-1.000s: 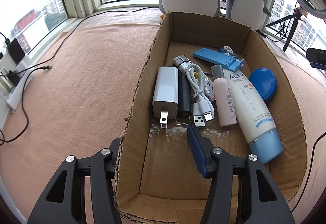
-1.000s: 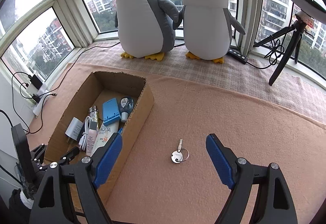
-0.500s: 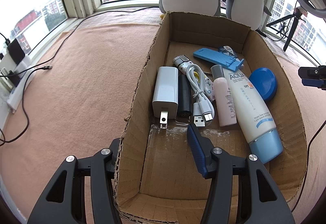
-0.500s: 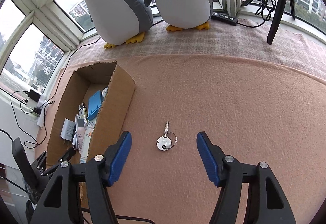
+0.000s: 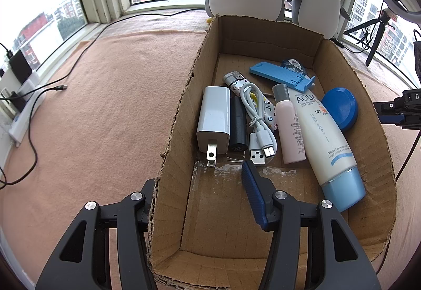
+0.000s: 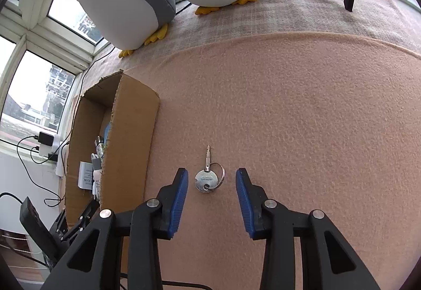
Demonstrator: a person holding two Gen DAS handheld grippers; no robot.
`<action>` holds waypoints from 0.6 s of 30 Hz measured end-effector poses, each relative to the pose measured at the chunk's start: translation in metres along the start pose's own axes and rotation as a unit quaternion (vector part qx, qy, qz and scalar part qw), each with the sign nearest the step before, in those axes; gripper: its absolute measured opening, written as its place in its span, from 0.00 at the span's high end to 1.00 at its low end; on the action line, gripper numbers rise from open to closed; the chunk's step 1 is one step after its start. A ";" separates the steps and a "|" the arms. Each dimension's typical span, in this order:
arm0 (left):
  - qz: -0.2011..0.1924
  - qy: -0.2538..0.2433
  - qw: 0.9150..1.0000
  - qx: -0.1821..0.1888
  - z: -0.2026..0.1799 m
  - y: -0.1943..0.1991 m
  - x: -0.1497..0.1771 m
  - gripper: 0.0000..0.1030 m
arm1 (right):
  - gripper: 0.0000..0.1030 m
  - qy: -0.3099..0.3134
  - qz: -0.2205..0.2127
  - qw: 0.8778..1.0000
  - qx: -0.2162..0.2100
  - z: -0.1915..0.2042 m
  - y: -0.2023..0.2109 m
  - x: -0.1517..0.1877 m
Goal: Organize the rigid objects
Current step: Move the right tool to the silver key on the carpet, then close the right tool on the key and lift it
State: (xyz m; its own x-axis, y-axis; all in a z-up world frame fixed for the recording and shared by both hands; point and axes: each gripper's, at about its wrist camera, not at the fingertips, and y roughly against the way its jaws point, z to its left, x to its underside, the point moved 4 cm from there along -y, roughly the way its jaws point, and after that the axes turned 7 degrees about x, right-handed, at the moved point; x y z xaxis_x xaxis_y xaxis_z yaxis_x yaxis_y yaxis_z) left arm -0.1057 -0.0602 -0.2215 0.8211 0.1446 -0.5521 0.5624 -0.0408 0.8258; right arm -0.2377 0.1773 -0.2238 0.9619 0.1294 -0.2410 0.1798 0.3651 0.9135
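Peach felt blanket (image 6: 302, 111) by bay window, plush penguins behind. Key (image 6: 208, 178) lies flat beside cardboard box (image 6: 126, 147), between spread right gripper (image 6: 211, 184) pads. Drop low, pinch round head – thin metal slips. Left gripper (image 5: 202, 192), spread too, straddles box wall.

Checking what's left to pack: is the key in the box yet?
Out. The key lies on the blanket beside the cardboard box, between the open right hand-held gripper.
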 end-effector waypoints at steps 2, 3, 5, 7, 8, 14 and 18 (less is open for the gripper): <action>0.000 0.000 1.000 0.000 0.000 0.000 0.000 0.48 | 0.69 -0.003 0.003 1.000 0.000 0.000 -0.002 0.000; 0.000 0.000 1.000 0.000 0.000 0.000 0.000 0.48 | 0.70 -0.004 0.004 1.000 -0.002 0.000 -0.003 0.000; 0.000 0.000 1.000 0.000 0.000 0.000 0.000 0.48 | 0.72 -0.006 0.008 1.000 -0.002 0.000 -0.006 0.000; 0.000 0.000 1.000 0.000 0.000 0.000 0.000 0.48 | 0.75 -0.006 0.011 1.000 0.000 0.000 -0.008 0.000; 0.000 0.000 1.000 0.000 0.000 0.000 0.000 0.48 | 0.76 -0.006 0.012 1.000 0.001 0.000 -0.009 0.001; 0.000 0.000 1.000 0.000 0.000 0.000 0.000 0.47 | 0.85 -0.010 0.009 1.000 0.005 -0.002 -0.010 0.001; 0.000 0.000 1.000 0.000 0.000 0.000 0.000 0.48 | 0.93 -0.005 0.007 1.000 0.011 -0.002 -0.010 0.002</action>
State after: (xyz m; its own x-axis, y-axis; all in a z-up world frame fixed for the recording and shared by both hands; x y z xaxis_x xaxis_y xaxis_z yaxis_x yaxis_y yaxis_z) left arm -0.1060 -0.0601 -0.2214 0.8208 0.1453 -0.5524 0.5628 -0.0404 0.8256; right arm -0.2381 0.1757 -0.2345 0.9665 0.1245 -0.2247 0.1704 0.3437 0.9235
